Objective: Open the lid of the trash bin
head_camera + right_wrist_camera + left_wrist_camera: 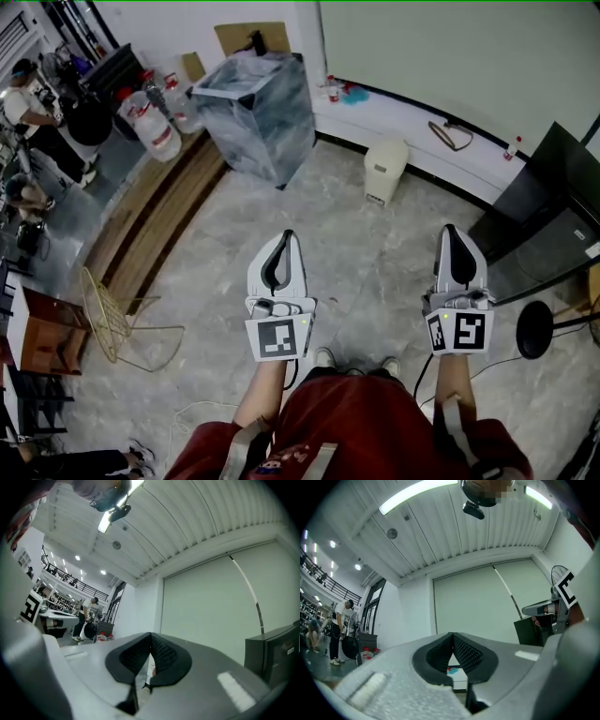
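Small cream plastic trash bin [385, 169] stands on the floor, well apart from you: 1 o'clock of your left gripper [286, 236], 11 o'clock of your right gripper [450, 230]. Both grippers' jaws are closed and empty. The bin's lid [387, 148] is probably light, smooth and hinged; lift at its front edge.

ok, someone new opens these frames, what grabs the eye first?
The left gripper and right gripper, held out low in the head view, both shut and empty. Beyond them a small cream trash bin stands by the far wall, lid down, with a big plastic-wrapped box at its left in the picture.
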The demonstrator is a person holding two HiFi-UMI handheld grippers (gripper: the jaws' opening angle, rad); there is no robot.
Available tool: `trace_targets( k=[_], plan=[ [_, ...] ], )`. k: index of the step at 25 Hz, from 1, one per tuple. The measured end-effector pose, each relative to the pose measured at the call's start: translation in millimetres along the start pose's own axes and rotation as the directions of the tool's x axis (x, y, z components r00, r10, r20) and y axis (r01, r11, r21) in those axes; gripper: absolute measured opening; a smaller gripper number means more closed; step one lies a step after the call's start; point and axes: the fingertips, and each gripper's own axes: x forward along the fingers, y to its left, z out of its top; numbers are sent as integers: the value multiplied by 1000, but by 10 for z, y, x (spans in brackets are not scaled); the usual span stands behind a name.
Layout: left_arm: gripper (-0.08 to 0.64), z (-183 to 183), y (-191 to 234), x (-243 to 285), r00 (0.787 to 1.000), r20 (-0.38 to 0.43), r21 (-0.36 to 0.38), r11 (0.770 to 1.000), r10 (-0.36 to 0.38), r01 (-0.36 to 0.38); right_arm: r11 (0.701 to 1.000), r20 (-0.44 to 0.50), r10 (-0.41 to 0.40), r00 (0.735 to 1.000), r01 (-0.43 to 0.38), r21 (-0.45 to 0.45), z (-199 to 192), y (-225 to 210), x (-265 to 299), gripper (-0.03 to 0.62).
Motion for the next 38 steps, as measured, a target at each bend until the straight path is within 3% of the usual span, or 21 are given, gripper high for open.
trace_targets(
  k=[8, 11, 19, 27, 38],
  plan=[
    [5, -159, 644, 37, 1000, -5, 15, 1000, -24, 24, 999, -8, 17, 1000, -17, -41, -31, 663, 390, -2],
    [5, -232, 842, 95, 1000, -8, 37, 999, -22, 22, 999, -21, 20, 1000, -21, -45, -100, 760, 497, -1],
    [5, -396, 1108, 330, 1000, -14, 6, 1000, -2, 2, 998, -44, 31, 999, -33, -49, -271, 845, 843, 0],
    [5, -643, 1013, 996, 999, -32, 4, 1000, -22, 22, 999, -62, 20, 998, -22, -33, -609, 530, 1379, -2],
    [5, -922, 459, 2352, 996, -57, 9, 998, -65, 66, 1000, -93, -1, 996, -1, -23, -1009, -498, 2236, -2]
  ],
)
